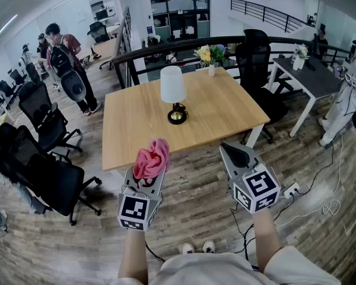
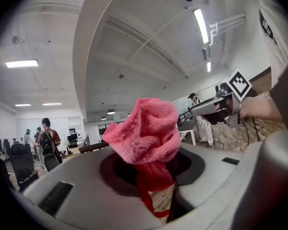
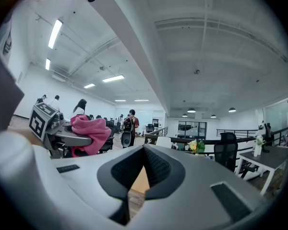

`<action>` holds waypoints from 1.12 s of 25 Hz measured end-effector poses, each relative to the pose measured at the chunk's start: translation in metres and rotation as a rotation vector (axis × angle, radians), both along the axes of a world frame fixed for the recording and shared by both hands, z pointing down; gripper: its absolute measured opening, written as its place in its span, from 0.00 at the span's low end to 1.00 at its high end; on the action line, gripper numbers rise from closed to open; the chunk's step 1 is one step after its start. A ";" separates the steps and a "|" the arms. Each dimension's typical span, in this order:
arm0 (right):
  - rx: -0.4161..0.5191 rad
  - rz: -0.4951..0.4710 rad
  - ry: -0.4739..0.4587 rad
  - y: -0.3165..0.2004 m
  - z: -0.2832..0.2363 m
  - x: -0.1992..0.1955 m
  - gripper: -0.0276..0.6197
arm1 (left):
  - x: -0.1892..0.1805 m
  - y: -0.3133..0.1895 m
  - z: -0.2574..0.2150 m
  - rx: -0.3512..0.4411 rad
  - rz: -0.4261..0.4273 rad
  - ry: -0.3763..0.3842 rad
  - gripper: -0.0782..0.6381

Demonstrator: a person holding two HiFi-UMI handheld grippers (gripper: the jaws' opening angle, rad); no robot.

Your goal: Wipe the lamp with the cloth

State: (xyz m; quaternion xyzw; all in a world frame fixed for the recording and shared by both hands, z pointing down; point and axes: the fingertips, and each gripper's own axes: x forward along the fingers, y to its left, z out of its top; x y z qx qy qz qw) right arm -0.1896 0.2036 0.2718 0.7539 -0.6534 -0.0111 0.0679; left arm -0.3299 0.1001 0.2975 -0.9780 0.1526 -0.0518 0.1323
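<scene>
Cloth in left gripper, pointing forward

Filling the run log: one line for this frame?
phase: pre-wipe | left gripper: shut on pink cloth | right gripper: shut, empty | lamp: upright on table, untouched

cloth: pink | lamp: white shade, black-and-gold base | table: pale wood grain | chairs: black | left gripper and right gripper: grey, black-and-white square markers

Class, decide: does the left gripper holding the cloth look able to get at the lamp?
Probably yes: only bare table lies between the left gripper with its cloth and the lamp, which stands in from the near edge.
</scene>
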 end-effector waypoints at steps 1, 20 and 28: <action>0.007 -0.003 0.000 -0.001 -0.001 0.000 0.04 | 0.000 -0.001 0.000 0.002 -0.003 0.000 0.34; 0.001 -0.064 -0.024 -0.002 0.007 0.045 0.04 | 0.040 0.002 0.002 -0.004 -0.110 -0.004 0.33; 0.044 -0.089 -0.046 0.000 0.006 0.072 0.04 | 0.063 0.008 0.010 -0.007 -0.119 -0.014 0.33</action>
